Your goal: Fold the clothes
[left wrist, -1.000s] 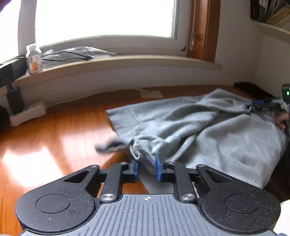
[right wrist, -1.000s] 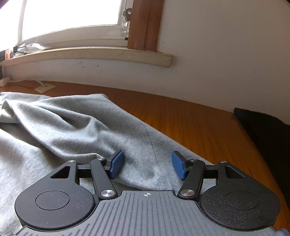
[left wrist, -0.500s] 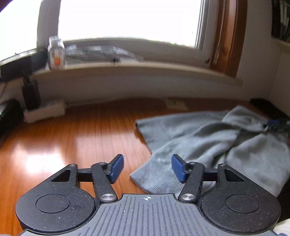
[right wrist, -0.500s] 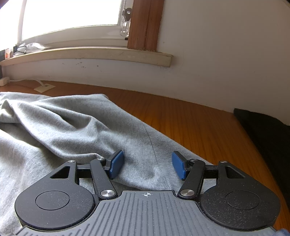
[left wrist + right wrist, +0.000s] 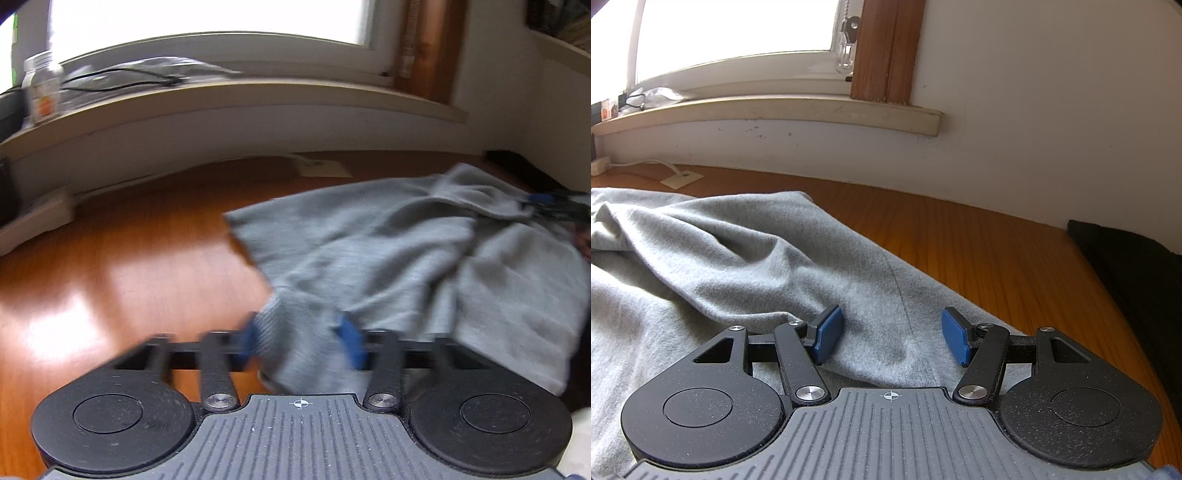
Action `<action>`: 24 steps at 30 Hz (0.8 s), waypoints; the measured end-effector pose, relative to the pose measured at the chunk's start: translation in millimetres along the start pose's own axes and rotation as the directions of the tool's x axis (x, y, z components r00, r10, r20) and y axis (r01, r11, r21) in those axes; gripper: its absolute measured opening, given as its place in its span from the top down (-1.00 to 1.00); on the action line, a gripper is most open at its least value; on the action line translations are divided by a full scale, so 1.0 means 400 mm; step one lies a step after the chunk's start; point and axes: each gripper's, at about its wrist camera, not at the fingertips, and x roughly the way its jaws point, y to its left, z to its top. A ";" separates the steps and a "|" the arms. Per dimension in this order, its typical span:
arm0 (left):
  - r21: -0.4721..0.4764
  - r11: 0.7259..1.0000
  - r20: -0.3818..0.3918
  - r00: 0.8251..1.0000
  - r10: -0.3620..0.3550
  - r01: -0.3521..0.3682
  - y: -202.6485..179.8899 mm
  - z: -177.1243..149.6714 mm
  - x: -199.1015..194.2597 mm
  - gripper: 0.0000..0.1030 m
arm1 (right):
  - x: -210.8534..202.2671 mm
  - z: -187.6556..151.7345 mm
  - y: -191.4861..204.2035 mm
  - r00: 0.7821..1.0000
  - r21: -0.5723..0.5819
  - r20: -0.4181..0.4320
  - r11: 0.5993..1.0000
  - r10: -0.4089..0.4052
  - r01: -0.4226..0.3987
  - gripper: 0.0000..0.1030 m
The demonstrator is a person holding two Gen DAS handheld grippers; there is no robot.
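The left gripper point(image 5: 301, 341) had just been closing on the ribbed cuff point(image 5: 295, 332) of the grey sweatshirt point(image 5: 406, 251), which lay rumpled on the tabletop point(image 5: 129, 258). The right gripper point(image 5: 892, 334) rested released on the cloth. The pinch was best seated deep on the cuff before any lift.

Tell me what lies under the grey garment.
The grey garment lies on the wooden floor, which shows bare all around it. Whatever is beneath the crumpled folds is covered, so nothing else can be seen there.
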 end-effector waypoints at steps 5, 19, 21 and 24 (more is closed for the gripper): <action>0.123 0.976 0.121 0.979 0.165 -0.180 -0.038 0.077 -0.048 0.67 | -0.001 -0.001 0.002 1.000 -0.001 0.000 1.000 -0.002 0.002 -0.16; 0.418 0.839 0.109 0.936 0.334 -0.348 -0.075 -0.082 -0.121 0.30 | -0.004 0.003 0.005 1.000 -0.007 0.003 1.000 -0.003 0.003 -0.25; 0.352 0.868 0.082 0.935 0.345 -0.351 -0.033 -0.095 -0.127 0.29 | -0.004 0.004 0.002 1.000 0.002 0.001 1.000 0.004 -0.004 -0.25; 0.237 0.908 0.083 0.939 0.335 -0.345 0.015 -0.081 -0.152 0.20 | -0.004 0.006 -0.002 1.000 0.013 -0.001 1.000 0.013 -0.013 -0.25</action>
